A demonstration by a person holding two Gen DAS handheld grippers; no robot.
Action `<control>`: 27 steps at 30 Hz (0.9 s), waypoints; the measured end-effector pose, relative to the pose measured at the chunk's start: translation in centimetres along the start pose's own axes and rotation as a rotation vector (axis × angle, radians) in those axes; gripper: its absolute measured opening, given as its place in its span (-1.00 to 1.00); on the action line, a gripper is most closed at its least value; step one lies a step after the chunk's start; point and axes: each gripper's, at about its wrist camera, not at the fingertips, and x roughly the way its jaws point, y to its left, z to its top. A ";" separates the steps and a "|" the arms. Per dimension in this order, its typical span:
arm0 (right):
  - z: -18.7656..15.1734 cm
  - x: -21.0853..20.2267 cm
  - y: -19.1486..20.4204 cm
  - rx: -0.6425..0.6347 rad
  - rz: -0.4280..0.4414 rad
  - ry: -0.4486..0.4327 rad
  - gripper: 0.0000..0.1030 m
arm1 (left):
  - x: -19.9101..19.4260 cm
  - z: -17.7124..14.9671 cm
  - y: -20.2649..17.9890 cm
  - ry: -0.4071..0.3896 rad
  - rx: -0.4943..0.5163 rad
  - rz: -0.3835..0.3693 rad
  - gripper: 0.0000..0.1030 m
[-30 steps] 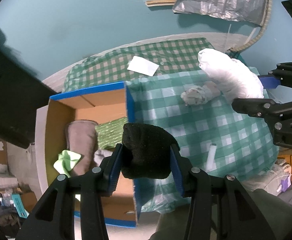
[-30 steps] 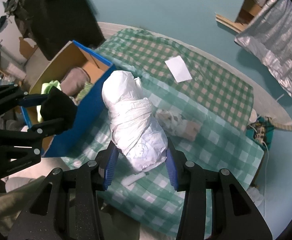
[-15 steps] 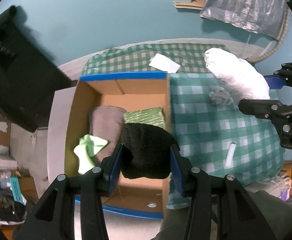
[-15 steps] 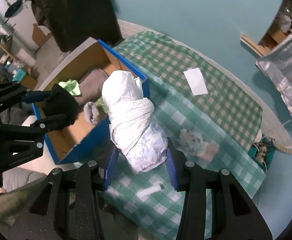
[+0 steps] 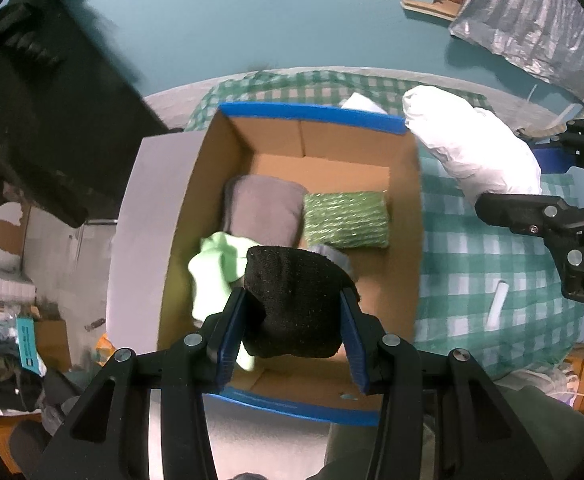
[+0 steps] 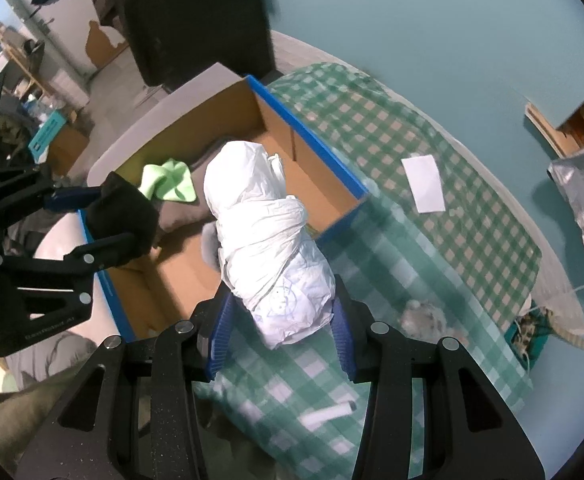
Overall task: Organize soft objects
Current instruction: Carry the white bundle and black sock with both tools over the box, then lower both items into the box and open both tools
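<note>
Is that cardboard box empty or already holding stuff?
Partly filled: the cardboard box holds a grey cushion, green bundle and light green cloth.

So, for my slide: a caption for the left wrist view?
Left gripper carries a black sock over the cardboard box.

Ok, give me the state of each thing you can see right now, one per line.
left gripper: shut on black sock, above the box
right gripper: shut on white bundle
cardboard box: open, partly filled
green cloth: crumpled in the box
white paper: flat on the checked cloth
</note>
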 end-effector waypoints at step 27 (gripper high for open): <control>5.2 7.8 4.5 0.041 0.050 0.088 -0.14 | 6.4 -0.5 7.0 0.124 -0.096 0.032 0.01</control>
